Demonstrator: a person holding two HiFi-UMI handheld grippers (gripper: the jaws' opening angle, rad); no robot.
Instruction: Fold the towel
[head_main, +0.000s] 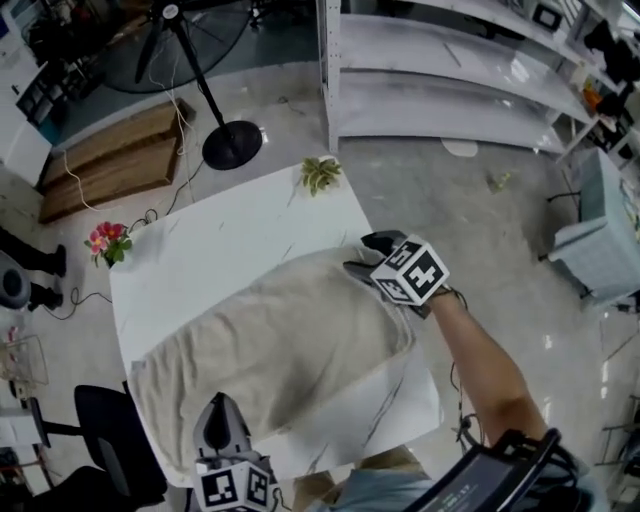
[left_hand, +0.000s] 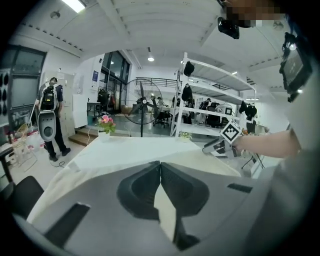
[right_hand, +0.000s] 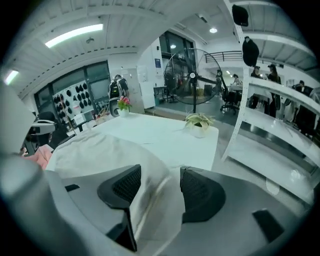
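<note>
A beige towel lies spread over the near half of the white table. At the towel's near-left corner my left gripper is shut, and a cream sliver of the towel shows pinched between its pads. My right gripper is at the towel's far-right corner. Its jaws stand open, and a fold of the towel lies loose between the pads without being pressed. In the left gripper view the right gripper shows across the table.
A small potted plant and a pot of pink flowers stand at the table's far corners. Beyond are a fan stand, white shelving and wooden pallets. A black chair stands near left.
</note>
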